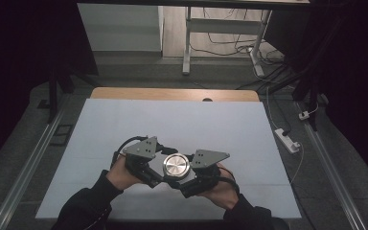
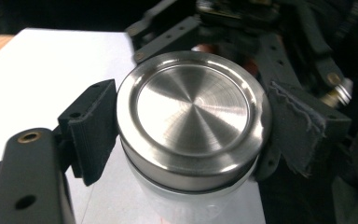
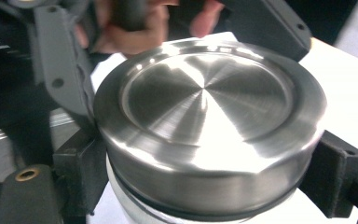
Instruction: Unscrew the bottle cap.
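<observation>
Both my grippers meet on a clear-bodied jar (image 1: 176, 178) capped with a round brushed-steel lid (image 1: 176, 166), near the front edge of the pale grey tabletop (image 1: 172, 124). My left gripper (image 2: 191, 135) has its jaws clenched on the lid's rim, pads pressed to either side; my right gripper (image 3: 205, 172) grasps just beneath the lid, apparently at the jar's neck. The step looks like unscrewing. Next, I judge, one hand must hold steady against the lid while the other twists, without tipping the jar.
</observation>
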Demonstrator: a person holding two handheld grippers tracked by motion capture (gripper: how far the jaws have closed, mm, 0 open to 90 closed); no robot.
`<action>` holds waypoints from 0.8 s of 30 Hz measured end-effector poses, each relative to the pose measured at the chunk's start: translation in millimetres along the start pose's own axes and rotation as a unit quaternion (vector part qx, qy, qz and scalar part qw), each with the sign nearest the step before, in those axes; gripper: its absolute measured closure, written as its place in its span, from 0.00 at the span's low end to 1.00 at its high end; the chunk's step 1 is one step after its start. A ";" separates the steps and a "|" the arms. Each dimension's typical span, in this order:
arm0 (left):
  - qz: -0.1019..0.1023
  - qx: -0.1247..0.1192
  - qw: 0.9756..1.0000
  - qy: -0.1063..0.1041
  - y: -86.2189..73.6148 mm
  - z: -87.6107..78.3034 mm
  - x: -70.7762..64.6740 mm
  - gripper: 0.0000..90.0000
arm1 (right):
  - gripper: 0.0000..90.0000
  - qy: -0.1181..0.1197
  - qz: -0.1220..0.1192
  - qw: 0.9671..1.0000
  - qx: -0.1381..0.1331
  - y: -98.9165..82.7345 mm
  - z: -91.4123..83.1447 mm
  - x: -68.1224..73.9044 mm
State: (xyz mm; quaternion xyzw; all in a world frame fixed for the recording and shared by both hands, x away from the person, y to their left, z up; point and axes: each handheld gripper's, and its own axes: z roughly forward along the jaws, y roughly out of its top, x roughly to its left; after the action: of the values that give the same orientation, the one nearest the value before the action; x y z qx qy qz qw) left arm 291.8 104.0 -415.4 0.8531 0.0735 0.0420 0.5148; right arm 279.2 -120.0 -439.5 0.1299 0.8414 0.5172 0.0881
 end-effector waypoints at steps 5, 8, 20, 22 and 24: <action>-0.041 0.006 0.997 0.064 5.2 10.6 -6.1 0.23 | 0.16 -0.061 0.017 0.998 0.002 -1.4 -0.3 -3.2; -0.047 0.002 0.997 0.060 10.5 9.8 -6.8 0.13 | 0.16 -0.068 0.023 0.997 -0.003 -2.6 -0.3 -3.9; 0.045 -0.020 0.992 -0.115 -10.7 -20.2 14.1 0.16 | 0.16 0.044 -0.005 0.999 -0.007 0.6 0.8 3.0; 0.052 -0.012 0.990 -0.132 -12.4 -17.6 13.2 0.16 | 0.16 0.067 -0.010 0.998 -0.005 0.3 2.8 5.8; 0.065 -0.002 0.989 -0.131 -13.0 -14.3 11.0 0.18 | 0.16 0.085 -0.015 0.996 -0.007 0.4 4.1 8.5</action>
State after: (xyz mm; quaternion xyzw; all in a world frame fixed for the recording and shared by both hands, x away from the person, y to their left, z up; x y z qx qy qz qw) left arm 299.5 124.3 -420.2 0.8532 -0.0507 -0.0367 0.5178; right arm 272.3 -113.7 -441.1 0.0722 0.8442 0.5305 0.0249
